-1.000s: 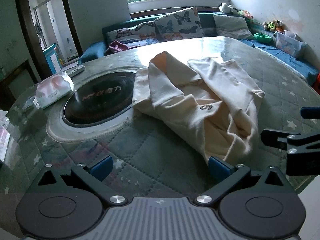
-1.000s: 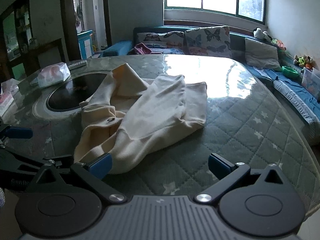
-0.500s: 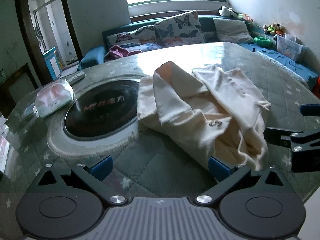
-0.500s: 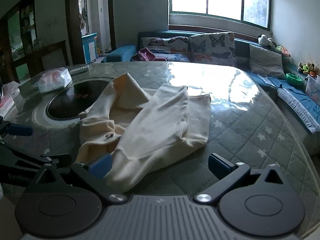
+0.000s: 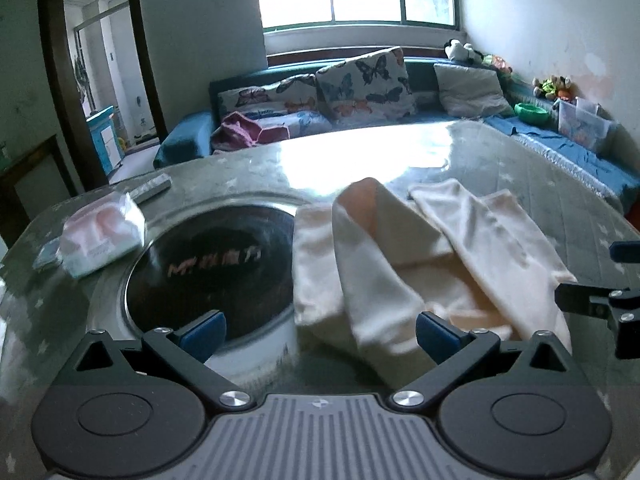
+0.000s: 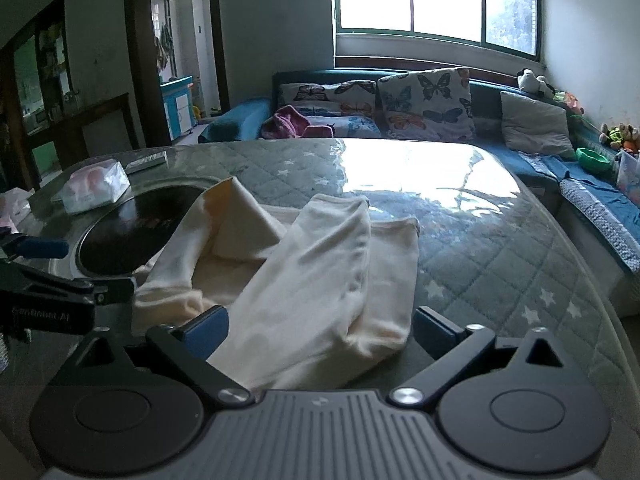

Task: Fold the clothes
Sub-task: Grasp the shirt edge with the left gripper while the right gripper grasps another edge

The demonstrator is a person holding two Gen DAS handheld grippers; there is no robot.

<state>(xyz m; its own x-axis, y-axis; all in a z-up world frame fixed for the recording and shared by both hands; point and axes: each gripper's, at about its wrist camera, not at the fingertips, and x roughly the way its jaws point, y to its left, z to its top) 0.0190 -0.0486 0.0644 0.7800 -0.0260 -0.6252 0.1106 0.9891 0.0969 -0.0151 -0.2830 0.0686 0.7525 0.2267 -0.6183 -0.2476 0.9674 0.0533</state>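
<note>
A cream garment (image 5: 392, 264) lies crumpled on the quilted green table cover, partly over the dark round insert. In the right wrist view the same garment (image 6: 320, 272) spreads out just ahead of the fingers. My left gripper (image 5: 320, 330) is open at the garment's near left edge, with cloth reaching between its blue pads. My right gripper (image 6: 320, 332) is open too, and the garment's near fold lies between its fingers. Each gripper shows at the edge of the other's view.
A dark round insert (image 5: 208, 268) with a metal rim sits in the table. A tissue pack (image 5: 102, 236) and a remote (image 5: 150, 188) lie at the back left. A blue sofa with butterfly cushions (image 5: 360, 84) runs behind the table, and the table's edge drops off at the right (image 6: 592, 288).
Both grippers have moved forward and lower toward the garment. Its near folds now lie between the fingers of each. The garment itself has kept its shape.
</note>
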